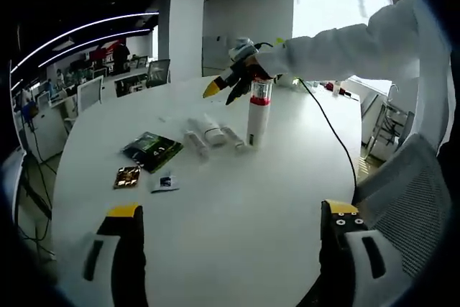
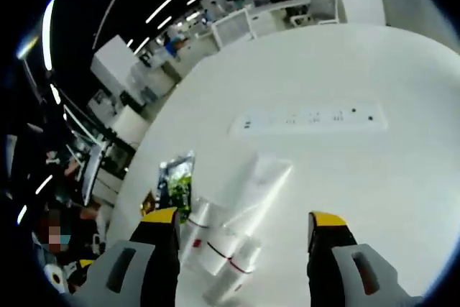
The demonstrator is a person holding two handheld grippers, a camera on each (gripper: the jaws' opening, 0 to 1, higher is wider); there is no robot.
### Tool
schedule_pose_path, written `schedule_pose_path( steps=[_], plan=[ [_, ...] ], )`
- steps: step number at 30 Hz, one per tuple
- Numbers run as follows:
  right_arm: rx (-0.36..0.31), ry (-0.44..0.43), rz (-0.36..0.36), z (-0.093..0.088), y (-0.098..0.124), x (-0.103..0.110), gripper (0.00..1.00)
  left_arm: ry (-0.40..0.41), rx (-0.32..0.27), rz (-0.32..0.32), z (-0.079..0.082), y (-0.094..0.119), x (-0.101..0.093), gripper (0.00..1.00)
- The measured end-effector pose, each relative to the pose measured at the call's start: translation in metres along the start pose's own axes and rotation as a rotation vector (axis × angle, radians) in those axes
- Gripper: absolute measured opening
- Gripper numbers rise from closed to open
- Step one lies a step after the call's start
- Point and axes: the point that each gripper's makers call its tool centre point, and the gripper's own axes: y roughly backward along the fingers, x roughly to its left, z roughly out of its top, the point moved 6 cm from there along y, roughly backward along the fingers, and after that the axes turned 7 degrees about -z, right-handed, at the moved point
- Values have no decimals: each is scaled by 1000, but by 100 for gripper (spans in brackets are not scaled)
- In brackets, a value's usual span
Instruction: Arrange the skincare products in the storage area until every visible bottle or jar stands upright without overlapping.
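The right gripper (image 2: 243,239), jaws wide apart and empty, is poised above lying tubes (image 2: 219,253), with one bottle (image 1: 258,114) upright

near table (image 1: 237,235) bare | lying tubes (image 1: 208,134); upright bottle (image 1: 259,116); sachets (image 1: 151,152) crowd mid-table

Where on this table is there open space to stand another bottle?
Bare table stretches between the left tongs and the lying tubes; more lies beyond the power strip. It is crowded where the tubes lie beside the upright bottle under the right tongs, with the green packet and sachets alongside.
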Motion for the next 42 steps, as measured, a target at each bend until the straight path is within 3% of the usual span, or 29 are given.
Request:
schedule_pose_path(
  steps=[8,17,23,30,33,42],
  plan=[
    [41,-10,-26,-2,-19,1,76,13,1,2,-3,1,5,98],
    [116,-39,-74,-5,-40,-12,63,33,-29,21,0,4,11,98],
    [159,-36,-126,-5,-51,-21,61,39,-36,20,1,4,12,98],
    [204,-46,-161,0,-57,-16,59,26,-29,16,2,3,9,98],
    [266,29,-217,0,-59,-16,56,22,-13,19,0,3,9,98],
    [350,46,-286,10,-73,-9,58,23,-23,4,1,4,7,98]
  ],
)
